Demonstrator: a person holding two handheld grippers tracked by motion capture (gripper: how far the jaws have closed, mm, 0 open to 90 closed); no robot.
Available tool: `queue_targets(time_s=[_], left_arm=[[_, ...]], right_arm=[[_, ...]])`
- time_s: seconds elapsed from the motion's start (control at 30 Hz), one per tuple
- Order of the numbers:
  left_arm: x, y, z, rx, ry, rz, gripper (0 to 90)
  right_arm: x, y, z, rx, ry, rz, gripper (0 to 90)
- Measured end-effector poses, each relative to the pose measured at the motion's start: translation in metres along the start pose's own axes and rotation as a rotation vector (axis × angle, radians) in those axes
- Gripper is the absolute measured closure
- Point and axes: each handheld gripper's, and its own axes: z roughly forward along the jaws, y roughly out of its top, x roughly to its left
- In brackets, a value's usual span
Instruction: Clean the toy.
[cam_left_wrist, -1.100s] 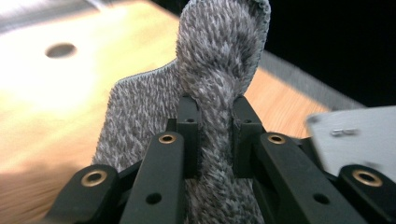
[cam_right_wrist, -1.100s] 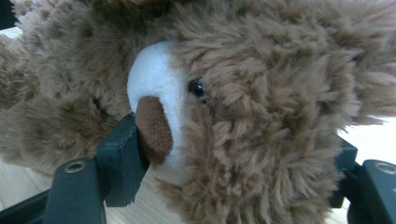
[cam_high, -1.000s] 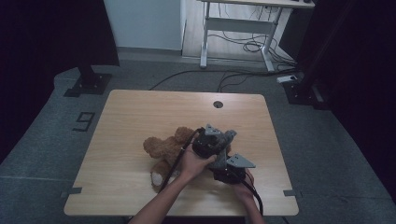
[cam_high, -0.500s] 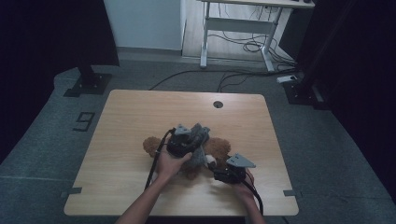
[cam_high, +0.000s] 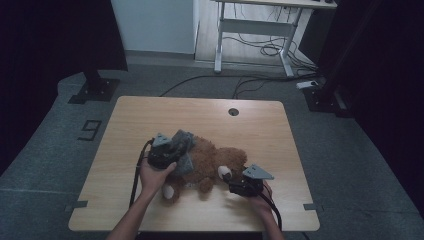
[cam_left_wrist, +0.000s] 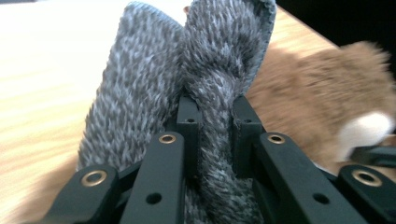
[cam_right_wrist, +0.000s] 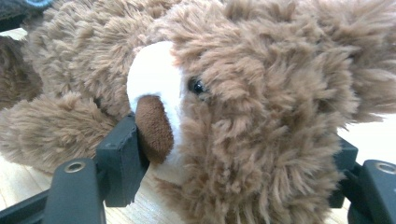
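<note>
— Looking down from the high view, we have the wooden table with the brown teddy bear lying across its near half, long axis running left to right, head toward our right hand and feet toward our left.

— And the grey knitted garment?

— It sits bunched over the bear's body at the left end. Our left gripper is clamped tight on a fold of it; in the left gripper view the jaws pinch a ridge of the knit between them, with the bear's fur off to the right.

— So the left hand is the nearer one to the garment. What about the right?

— Our right gripper has its jaws set on either side of the bear's head, one jaw at the muzzle, gripping it and pinning the toy down.

— What changed against the earlier frames?

— A second ago the left hand and the garment were over by the right gripper, at the bear's head. Now they've travelled leftward along the body toward the feet, while the right hand hasn't budged.
</note>
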Motion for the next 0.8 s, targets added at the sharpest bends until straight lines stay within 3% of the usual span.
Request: queue_targets(time_s=[0.07, 0.17, 0.27, 0.5, 0.6, 0.67, 0.8], left_arm=[[0.013, -0.008, -0.002, 0.013, 0.026, -0.023, 77.3], [0.029, -0.022, -0.003, 0.028, 0.028, -0.069, 77.1], [0.034, -0.031, -0.005, 0.035, 0.059, -0.055, 77.1], [0.052, -0.044, -0.007, 0.072, 0.090, -0.104, 77.0], [0.055, -0.040, -0.014, 0.059, 0.080, -0.123, 76.9], [0.051, -0.032, -0.020, 0.041, 0.085, -0.107, 76.8], [0.037, -0.011, -0.034, -0.024, 0.048, -0.074, 76.7]], right_arm=[[0.000, 0.000, 0.000, 0.000, 0.000, -0.001, 26.7], [0.000, 0.000, 0.000, 0.000, -0.001, -0.004, 26.7], [0.001, 0.000, 0.000, -0.001, -0.002, -0.004, 26.7], [0.001, 0.000, 0.000, 0.000, -0.004, -0.004, 26.6], [0.000, 0.000, 0.000, -0.001, -0.003, -0.002, 26.6], [0.000, 0.000, 0.000, 0.000, -0.003, -0.001, 26.6], [0.000, 0.000, 0.000, 0.000, -0.005, 0.000, 26.4]])
